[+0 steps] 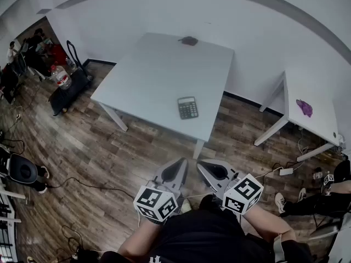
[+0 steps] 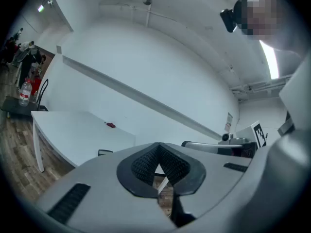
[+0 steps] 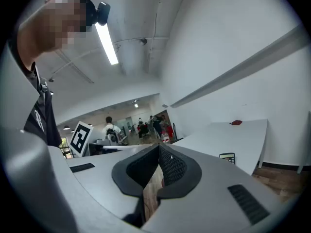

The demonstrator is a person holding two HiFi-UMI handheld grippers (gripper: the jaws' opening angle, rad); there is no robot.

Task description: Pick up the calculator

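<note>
The dark calculator [image 1: 187, 107] lies flat near the front right corner of a white table [image 1: 148, 75]. It shows small in the left gripper view [image 2: 105, 152] and in the right gripper view [image 3: 227, 156]. Both grippers are held close to the person's body, well short of the table and above the wooden floor. My left gripper [image 1: 181, 163] [image 2: 158, 147] is shut with nothing in it. Beside it, my right gripper [image 1: 202, 166] [image 3: 159, 148] is shut too and holds nothing. Both point toward the table.
A small dark red object [image 1: 188, 40] sits at the table's far edge. A second white table [image 1: 318, 114] at the right carries a purple item [image 1: 304, 107]. A black cart with a water bottle [image 1: 62, 76] stands left. Cables [image 1: 82, 186] trail over the floor.
</note>
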